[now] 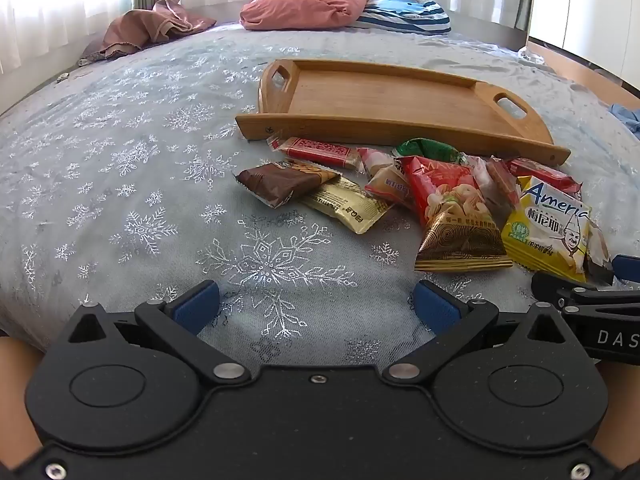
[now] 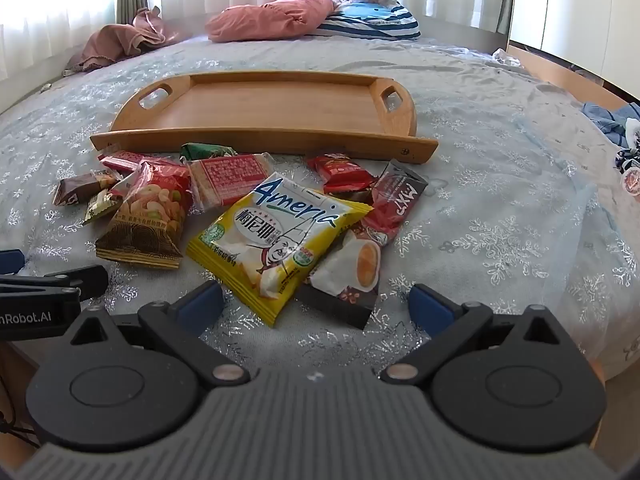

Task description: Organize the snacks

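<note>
A wooden tray (image 1: 384, 100) with nothing in it lies on the bed; it also shows in the right wrist view (image 2: 260, 108). Several snack packets lie heaped in front of it: a yellow packet (image 2: 276, 240) (image 1: 548, 228), a red nut packet (image 2: 148, 216) (image 1: 452, 204), a brown bar (image 1: 280, 184) and a red wafer pack (image 1: 320, 152). My left gripper (image 1: 316, 304) is open and holds nothing, low over the bedspread left of the heap. My right gripper (image 2: 316, 304) is open and holds nothing, its jaws just short of the yellow packet.
The bedspread (image 1: 120, 180) is pale blue with silver snowflakes. A pink pillow (image 1: 304, 6), a striped pillow (image 1: 404, 12) and crumpled brown cloth (image 1: 148, 28) lie at the far end. Blue clothes (image 2: 612, 120) lie at the right edge.
</note>
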Demonstrator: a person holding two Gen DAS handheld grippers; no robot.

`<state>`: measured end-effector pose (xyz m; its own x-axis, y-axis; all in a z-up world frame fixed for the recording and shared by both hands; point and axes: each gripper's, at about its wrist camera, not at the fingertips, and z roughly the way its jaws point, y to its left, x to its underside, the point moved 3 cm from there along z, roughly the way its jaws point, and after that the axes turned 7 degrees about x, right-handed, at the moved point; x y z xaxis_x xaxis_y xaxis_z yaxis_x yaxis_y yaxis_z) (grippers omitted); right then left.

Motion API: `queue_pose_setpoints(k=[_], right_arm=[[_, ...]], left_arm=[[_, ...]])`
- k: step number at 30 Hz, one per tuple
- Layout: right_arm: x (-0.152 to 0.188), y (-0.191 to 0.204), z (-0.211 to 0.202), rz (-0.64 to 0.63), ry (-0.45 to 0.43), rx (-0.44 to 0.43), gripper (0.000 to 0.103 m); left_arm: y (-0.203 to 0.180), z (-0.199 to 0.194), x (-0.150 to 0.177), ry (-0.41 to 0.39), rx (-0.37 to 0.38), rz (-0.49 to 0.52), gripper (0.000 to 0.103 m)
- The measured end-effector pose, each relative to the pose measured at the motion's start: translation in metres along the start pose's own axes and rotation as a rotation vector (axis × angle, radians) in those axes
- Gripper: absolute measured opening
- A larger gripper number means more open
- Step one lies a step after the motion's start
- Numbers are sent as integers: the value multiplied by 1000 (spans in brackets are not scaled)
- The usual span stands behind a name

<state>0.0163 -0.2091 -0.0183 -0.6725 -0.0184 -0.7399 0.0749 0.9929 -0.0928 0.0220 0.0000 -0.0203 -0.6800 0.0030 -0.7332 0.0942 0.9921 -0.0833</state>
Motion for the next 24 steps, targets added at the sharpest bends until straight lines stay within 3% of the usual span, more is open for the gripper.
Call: queue_pose_setpoints(k=[24], right_arm=[[0,3,-2,-6,-2,6,103]], left_arm=[[-2,1,2,0,2,6,103]])
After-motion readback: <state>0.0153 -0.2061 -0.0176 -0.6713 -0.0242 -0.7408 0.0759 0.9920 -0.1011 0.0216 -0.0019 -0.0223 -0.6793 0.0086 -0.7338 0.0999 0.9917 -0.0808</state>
